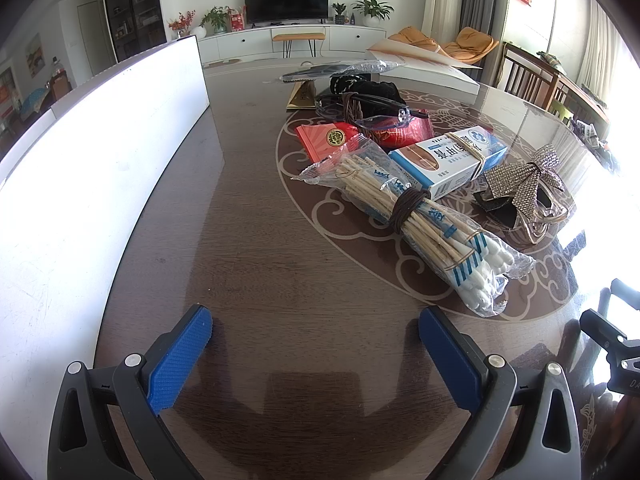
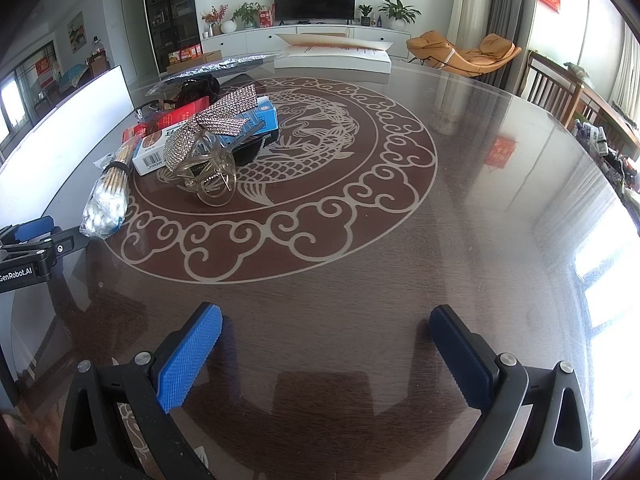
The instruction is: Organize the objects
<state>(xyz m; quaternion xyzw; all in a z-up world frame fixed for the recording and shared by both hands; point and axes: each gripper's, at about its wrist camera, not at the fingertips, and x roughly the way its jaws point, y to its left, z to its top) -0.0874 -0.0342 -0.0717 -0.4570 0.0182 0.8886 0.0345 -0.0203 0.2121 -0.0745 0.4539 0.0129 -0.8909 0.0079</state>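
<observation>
Both tools hover over the tabletop (image 2: 460, 208) with jaws spread wide, holding nothing: the left tool (image 1: 316, 328) and the right tool (image 2: 326, 320). The swab bag (image 1: 424, 220), blue box (image 1: 452, 160) and bow clip (image 1: 524, 184) lie clustered just beside one another on the tabletop's round pattern.

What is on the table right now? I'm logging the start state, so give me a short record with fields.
surface: dark glass-topped table with a pale fish medallion
pile: bagged cotton swabs, blue-white box, rhinestone bow hair clip, red packets, clear glasses
left of pile: white board standing on edge
left gripper: open, empty
right gripper: open, empty
</observation>
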